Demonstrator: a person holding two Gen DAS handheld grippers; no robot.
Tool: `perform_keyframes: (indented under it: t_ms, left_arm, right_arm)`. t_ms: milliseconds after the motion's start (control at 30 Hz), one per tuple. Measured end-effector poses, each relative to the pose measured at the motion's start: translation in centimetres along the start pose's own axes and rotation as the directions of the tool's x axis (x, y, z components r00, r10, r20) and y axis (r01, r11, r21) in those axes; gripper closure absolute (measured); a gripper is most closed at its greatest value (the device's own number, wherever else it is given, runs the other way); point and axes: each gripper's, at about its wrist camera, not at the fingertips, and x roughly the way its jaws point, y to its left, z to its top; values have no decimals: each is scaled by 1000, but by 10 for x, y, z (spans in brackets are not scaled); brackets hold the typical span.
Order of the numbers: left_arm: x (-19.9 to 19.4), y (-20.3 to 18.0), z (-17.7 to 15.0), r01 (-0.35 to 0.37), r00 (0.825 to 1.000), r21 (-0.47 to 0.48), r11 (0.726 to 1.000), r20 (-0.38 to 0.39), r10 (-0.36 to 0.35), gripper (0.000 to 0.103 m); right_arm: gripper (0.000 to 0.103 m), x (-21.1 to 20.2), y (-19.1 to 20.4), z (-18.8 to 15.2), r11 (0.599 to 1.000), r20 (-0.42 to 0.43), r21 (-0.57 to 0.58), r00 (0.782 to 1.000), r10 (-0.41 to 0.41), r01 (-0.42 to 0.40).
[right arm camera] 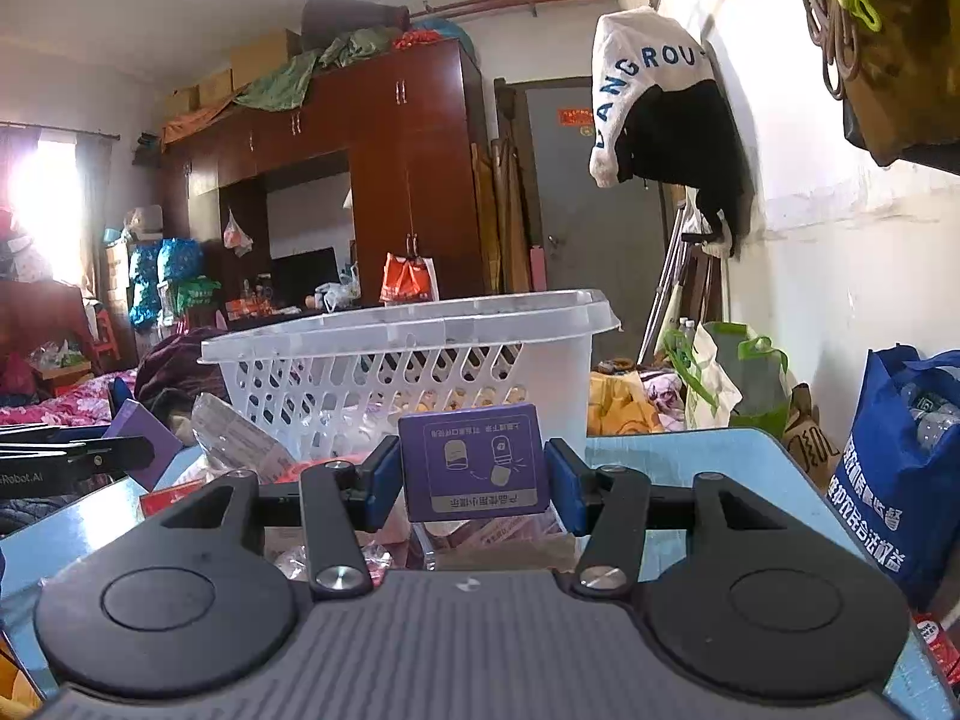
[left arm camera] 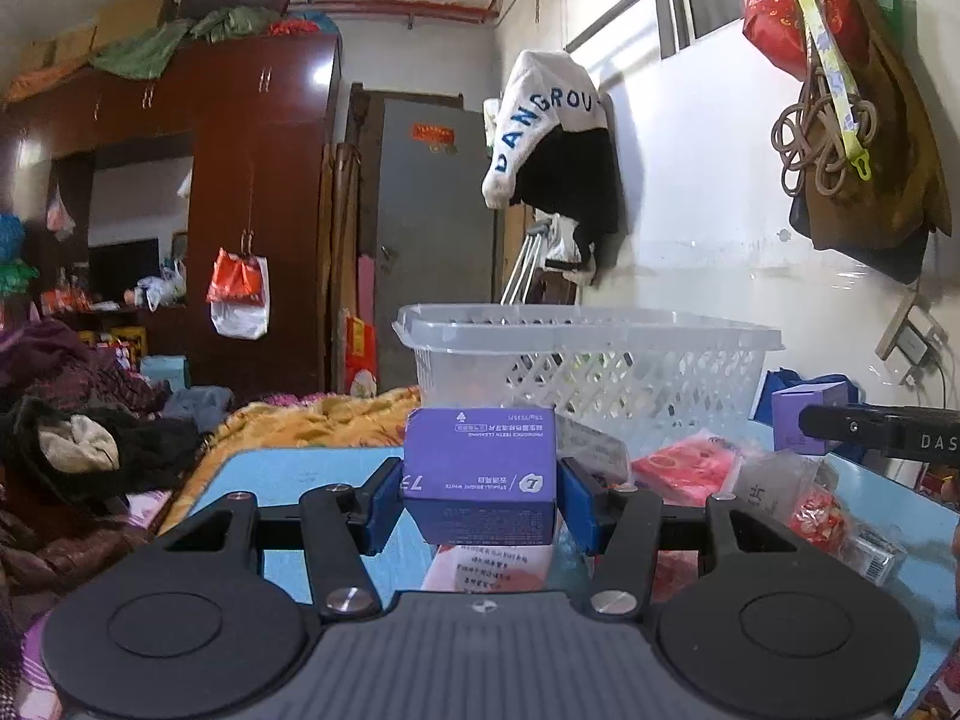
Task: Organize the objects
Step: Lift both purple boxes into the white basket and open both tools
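While both of our grippers have a box in hand, the sorting itself looks only partly done. Our left gripper (left arm camera: 480, 495) has its blue pads pressed against the two sides of a purple box (left arm camera: 479, 477), jaws closed to about the box's width, and the box hangs clear above the packets on the blue table (left arm camera: 288, 468). Our right gripper (right arm camera: 474, 480) grips a second purple box (right arm camera: 474, 465) the same way, its printed face turned toward the camera. Each box sits just in front of the white basket (left arm camera: 600, 372), below the level of its rim and not yet over it.

We judge the basket to be the goal, since it is the only container on the table. Through its slotted wall (right arm camera: 384, 384) we can make out some shapes, but we cannot tell what they are or how many things already lie inside.

Plenty is left. A red packet (left arm camera: 684, 471), clear wrapped packets (left arm camera: 774, 480) and a printed white leaflet (left arm camera: 498, 567) lie loose on the table beside and beneath our grippers, with more wrappers (right arm camera: 240, 438) showing in the right wrist view. We reckon the two boxes go in first, lifted over the rim, and then the loose packets follow one by one.
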Motion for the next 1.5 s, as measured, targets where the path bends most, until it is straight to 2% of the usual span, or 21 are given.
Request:
perform_keyframes:
  t_ms: [333, 433, 567, 667, 800, 900, 967, 1000, 1033, 1067, 1100, 1300, 1400, 1500]
  left_arm:
    - [-6, -1, 10, 10, 1000, -16, 1000, 21, -9, 45]
    - [-10, -1, 26, 19, 999, -5, 1000, 44, -18, 45]
    - [8, 2, 72, 47, 998, -38, 998, 54, -45, 45]
    - [43, -2, 109, 69, 998, -52, 996, -1, -70, 45]
    - [108, -11, 135, 64, 986, -56, 996, -154, -72, 45]
    - [135, -12, 134, 38, 976, -90, 995, -212, -57, 44]
    - [140, -12, 129, 26, 978, -103, 994, -204, -46, 35]
    - [139, -13, 127, 24, 979, -96, 995, -198, -43, 23]
    - [138, -14, 125, 26, 980, -88, 996, -194, -42, 16]
    - [136, -15, 123, 29, 981, -78, 997, -188, -43, 15]
    - [133, -15, 122, 31, 983, -71, 997, -181, -44, 15]
    - [94, -12, 112, 76, 987, -78, 994, -136, -87, 15]
    - [64, -14, 88, 76, 990, -23, 997, -119, -78, 15]
    - [32, -8, 57, 73, 994, -28, 997, -74, -74, 15]
  right_arm:
    - [48, -5, -1, 2, 999, 19, 12, 999, 38, -38]
    - [48, -13, 0, 21, 997, 45, 29, 996, 73, -74]
    - [48, -4, 15, 66, 997, 58, -63, 997, 41, -38]
    - [48, 27, 20, 98, 995, 9, -99, 999, 33, -32]
    - [48, 81, 16, 118, 995, -102, -92, 995, 21, -31]
    - [48, 113, 12, 115, 995, -175, -97, 984, 4, -21]
    - [43, 119, 9, 110, 996, -190, -87, 982, -1, -16]
    - [37, 117, 8, 108, 996, -186, -89, 983, -5, -12]
    - [20, 112, 10, 104, 995, -172, -96, 985, -8, -8]
    - [6, 107, 11, 102, 995, -153, -104, 988, -17, 1]
    - [3, 100, 13, 101, 993, -132, -114, 991, -25, 10]
    - [0, 61, 11, 93, 996, -102, -91, 995, 14, -23]
    - [0, 37, 5, 75, 997, -100, -71, 995, 20, -27]
    - [0, 7, -2, 48, 998, -82, -62, 996, 21, -27]
